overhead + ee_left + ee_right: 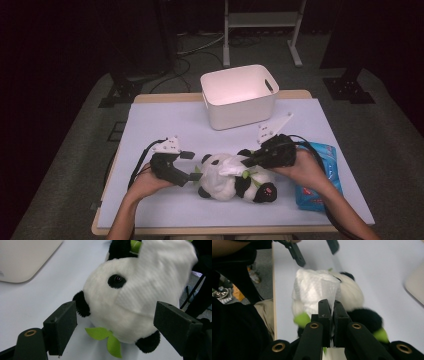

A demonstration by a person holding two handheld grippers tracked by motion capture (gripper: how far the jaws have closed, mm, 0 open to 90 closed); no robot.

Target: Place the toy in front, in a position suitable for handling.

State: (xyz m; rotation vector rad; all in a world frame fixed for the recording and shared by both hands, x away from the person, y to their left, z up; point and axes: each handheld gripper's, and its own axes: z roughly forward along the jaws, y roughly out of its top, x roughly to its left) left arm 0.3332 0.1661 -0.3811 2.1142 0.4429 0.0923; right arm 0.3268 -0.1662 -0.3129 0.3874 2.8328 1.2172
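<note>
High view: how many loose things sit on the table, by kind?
Plush panda: 1
White wipe, pinched in the right hand-held gripper: 1
White bin: 1
Blue wipes packet: 1
Total: 4

Surface: wooden-edged table, covered by a pale lavender sheet
At 12 o'clock: white bin with cut-out handle, standing upright at the far edge of the sheet
At centre, towards 6 o'clock: plush panda lying on the sheet, green felt leaves by its head, a white tissue draped over it
At 4 o'clock: blue wipes packet, lying flat near the right edge
Near 9 o'clock: bare sheet
</note>
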